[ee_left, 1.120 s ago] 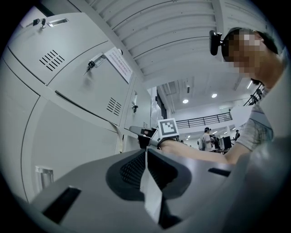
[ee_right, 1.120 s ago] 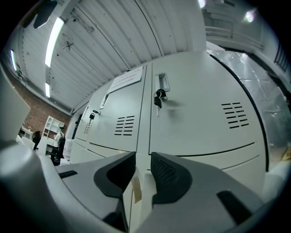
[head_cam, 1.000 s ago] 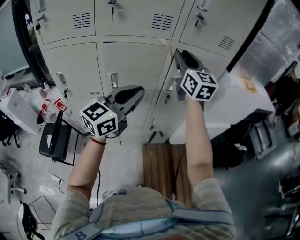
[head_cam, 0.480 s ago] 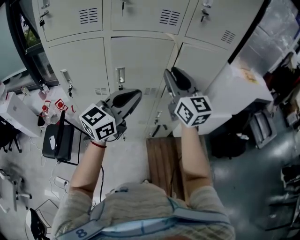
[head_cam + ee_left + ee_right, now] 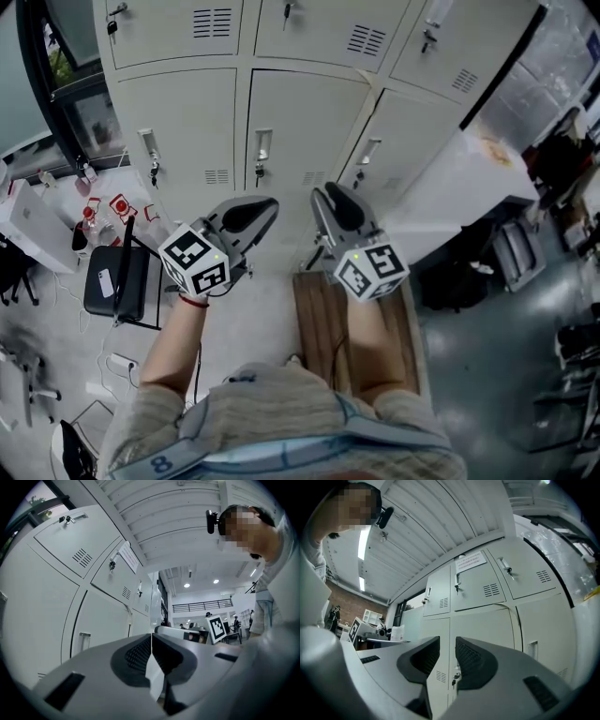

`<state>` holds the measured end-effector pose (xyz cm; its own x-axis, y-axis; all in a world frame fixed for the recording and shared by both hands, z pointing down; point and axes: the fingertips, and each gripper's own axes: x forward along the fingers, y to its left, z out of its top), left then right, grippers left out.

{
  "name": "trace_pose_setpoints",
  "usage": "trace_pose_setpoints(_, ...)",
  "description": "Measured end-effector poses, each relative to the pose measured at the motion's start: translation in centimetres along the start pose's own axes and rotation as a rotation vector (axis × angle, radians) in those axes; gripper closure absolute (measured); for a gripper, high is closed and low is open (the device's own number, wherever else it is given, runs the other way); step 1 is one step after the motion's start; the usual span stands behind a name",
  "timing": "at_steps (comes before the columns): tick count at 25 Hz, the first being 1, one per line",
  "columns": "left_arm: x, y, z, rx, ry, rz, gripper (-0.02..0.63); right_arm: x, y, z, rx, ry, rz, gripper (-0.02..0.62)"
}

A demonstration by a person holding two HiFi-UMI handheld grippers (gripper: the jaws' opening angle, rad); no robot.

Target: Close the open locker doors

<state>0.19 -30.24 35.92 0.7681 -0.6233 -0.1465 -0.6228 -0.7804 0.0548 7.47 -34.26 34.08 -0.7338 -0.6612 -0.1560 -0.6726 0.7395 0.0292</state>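
Observation:
A bank of grey lockers fills the top of the head view. The lower middle door [image 5: 295, 122] and the lower left door [image 5: 183, 117] lie flush. The lower right door [image 5: 417, 141] sits close to its frame; I cannot tell whether it is fully latched. My left gripper [image 5: 258, 204] hangs in front of the lockers, touching nothing, its jaws shut [image 5: 151, 637] with pads meeting. My right gripper [image 5: 323, 195] is beside it, also clear of the doors, with a narrow empty gap [image 5: 447, 641] between its pads. The right gripper view faces the middle door [image 5: 480, 630].
A black chair [image 5: 117, 281] and floor clutter stand at the left. A wooden slatted board [image 5: 323, 319] lies on the floor under my right arm. A white cabinet [image 5: 469, 187] stands right of the lockers. A dark window frame [image 5: 47, 94] borders the lockers at the left.
My right gripper has drawn back from the lower right door, down and left, level with the left one. That door, ajar before, now lies near its frame. The left gripper barely moved.

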Motion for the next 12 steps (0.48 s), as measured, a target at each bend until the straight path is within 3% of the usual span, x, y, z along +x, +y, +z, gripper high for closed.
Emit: trace_pose_setpoints(12,-7.0,-3.3,-1.5,0.006,-0.047,-0.014,0.601,-3.2,9.8,-4.2,0.03,0.015,0.061,0.492)
